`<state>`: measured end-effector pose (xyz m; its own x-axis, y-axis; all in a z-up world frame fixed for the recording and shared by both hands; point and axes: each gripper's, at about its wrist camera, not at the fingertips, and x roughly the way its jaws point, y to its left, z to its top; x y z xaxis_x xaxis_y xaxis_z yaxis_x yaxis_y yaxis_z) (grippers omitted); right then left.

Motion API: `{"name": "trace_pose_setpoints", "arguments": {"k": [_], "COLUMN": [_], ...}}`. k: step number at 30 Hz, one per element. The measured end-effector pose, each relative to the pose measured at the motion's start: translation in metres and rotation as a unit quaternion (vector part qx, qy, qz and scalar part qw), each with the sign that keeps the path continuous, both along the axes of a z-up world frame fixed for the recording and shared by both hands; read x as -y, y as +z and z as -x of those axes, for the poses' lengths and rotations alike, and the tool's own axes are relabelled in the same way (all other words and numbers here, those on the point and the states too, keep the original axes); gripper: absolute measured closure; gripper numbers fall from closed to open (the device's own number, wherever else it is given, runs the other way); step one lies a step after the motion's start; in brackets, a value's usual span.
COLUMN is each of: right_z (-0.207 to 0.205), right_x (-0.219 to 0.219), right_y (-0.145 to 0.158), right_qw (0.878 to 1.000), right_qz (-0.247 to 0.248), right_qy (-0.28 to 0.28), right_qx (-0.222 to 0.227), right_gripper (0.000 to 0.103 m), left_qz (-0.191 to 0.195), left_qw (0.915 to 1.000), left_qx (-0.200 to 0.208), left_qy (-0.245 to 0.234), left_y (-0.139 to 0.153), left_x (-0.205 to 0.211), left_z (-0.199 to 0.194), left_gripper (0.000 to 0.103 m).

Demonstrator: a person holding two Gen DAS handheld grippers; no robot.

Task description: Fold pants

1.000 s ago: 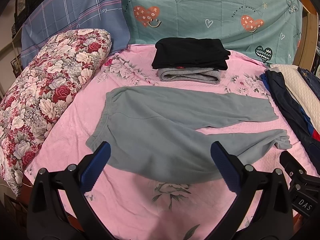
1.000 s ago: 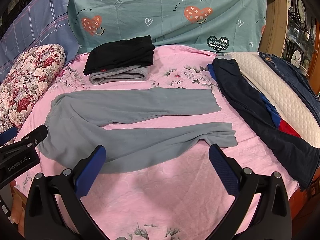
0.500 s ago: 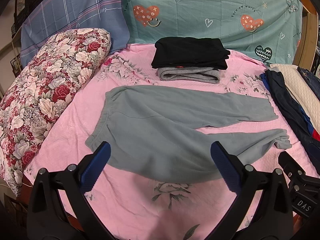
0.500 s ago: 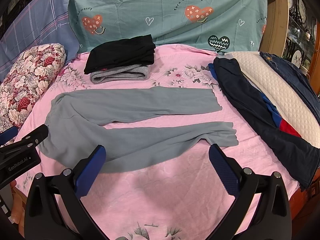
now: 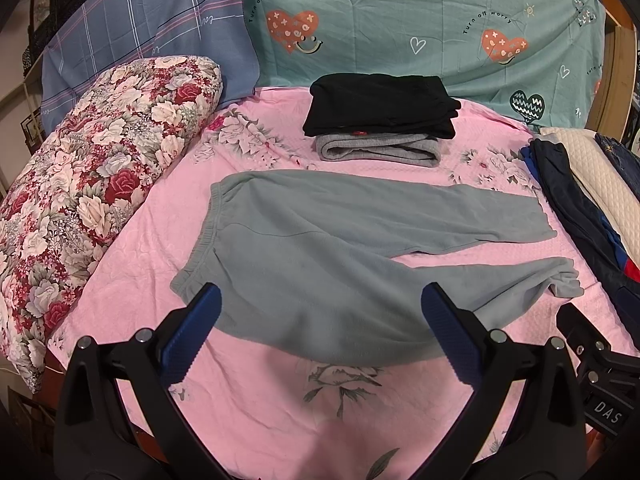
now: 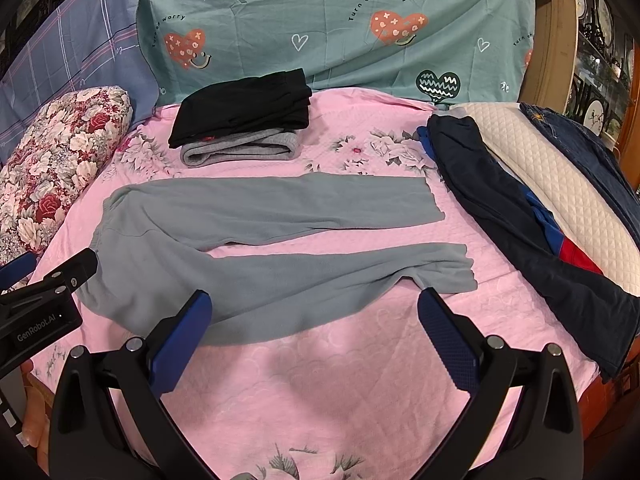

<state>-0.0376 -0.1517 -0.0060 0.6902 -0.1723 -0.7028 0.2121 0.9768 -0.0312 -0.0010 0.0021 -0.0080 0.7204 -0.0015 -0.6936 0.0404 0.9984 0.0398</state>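
Observation:
Grey-green pants [image 5: 320, 248] lie flat on the pink bedsheet [image 5: 256, 392], waistband to the left, both legs spread to the right; they also show in the right wrist view [image 6: 256, 248]. My left gripper [image 5: 320, 320] is open and empty, held above the pants' near edge by the waist. My right gripper [image 6: 316, 324] is open and empty, above the near leg's edge. The right gripper's body shows in the left view [image 5: 600, 368], and the left gripper's body in the right view [image 6: 44, 308].
A folded stack, black on grey [image 5: 380, 116], sits at the back of the bed. A floral pillow [image 5: 80, 184] lies on the left. Dark clothes [image 6: 520, 220] and a white quilted pad [image 6: 560, 184] lie on the right. Teal and blue pillows stand behind.
Both grippers have crept slightly forward and stay open; the pants have not moved.

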Motion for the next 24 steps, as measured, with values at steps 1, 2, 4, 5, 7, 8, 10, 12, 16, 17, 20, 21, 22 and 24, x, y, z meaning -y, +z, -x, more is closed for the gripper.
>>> {"name": "trace_pose_setpoints", "arguments": {"k": [1,2,4,5,7,8,10,12,16,17,20,21,22,24], "right_z": [0.000,0.000,0.000,0.000,-0.001,-0.001,0.000,0.000,0.001,0.001,0.000,0.000,-0.001,-0.005], "right_x": [0.000,0.001,0.000,0.001,0.001,0.001,0.000,-0.001,-0.002,-0.002,-0.003,-0.002,0.000,0.010], "right_y": [0.000,0.000,0.000,0.000,0.000,0.000,0.000,0.000,-0.002,-0.001,-0.006,-0.007,-0.009,-0.014], "right_qw": [1.000,1.000,1.000,1.000,1.000,1.000,1.000,1.000,1.000,1.000,1.000,1.000,1.000,1.000], "right_qz": [0.000,0.000,-0.001,0.000,0.000,-0.001,-0.001,0.001,0.001,0.001,-0.001,-0.001,-0.003,-0.003], "right_qy": [0.000,0.000,0.000,0.000,-0.001,-0.001,0.000,0.000,0.000,0.000,0.002,0.003,0.003,-0.005], "right_qx": [0.000,0.000,0.000,0.000,0.000,0.000,0.000,0.000,-0.001,-0.001,-0.003,-0.005,-0.006,-0.014], "right_gripper": [0.001,0.001,0.001,0.001,0.001,0.001,0.001,0.001,0.001,0.001,0.001,0.001,0.001,0.001], "left_qz": [0.000,0.000,0.000,0.000,0.000,0.000,0.000,0.000,-0.004,-0.005,0.008,0.026,0.043,0.081], "left_qw": [1.0000,1.0000,1.0000,1.0000,1.0000,1.0000,1.0000,1.0000,1.0000,1.0000,0.9994,0.9977,0.9948,0.9854], "left_qx": [0.000,0.000,0.000,0.000,0.000,0.000,0.000,0.000,-0.001,-0.002,-0.032,-0.061,-0.090,-0.148], "left_qy": [0.000,0.000,0.000,0.000,0.000,0.000,0.000,0.000,-0.001,-0.001,-0.009,-0.017,-0.021,-0.024], "left_y": [0.000,0.000,0.000,0.000,0.000,0.000,0.000,0.000,-0.004,-0.006,-0.017,-0.027,-0.037,-0.064], "left_x": [0.000,0.000,0.000,0.000,0.000,0.000,0.000,0.000,0.002,0.002,-0.001,-0.004,-0.007,-0.021], "left_z": [0.000,0.000,0.000,0.000,0.000,0.000,0.000,0.000,0.000,0.000,-0.008,-0.014,-0.019,-0.029], "left_gripper": [0.002,0.002,0.002,0.002,0.002,0.002,0.002,0.002,0.002,0.002,0.002,0.002,0.002,0.002]}}
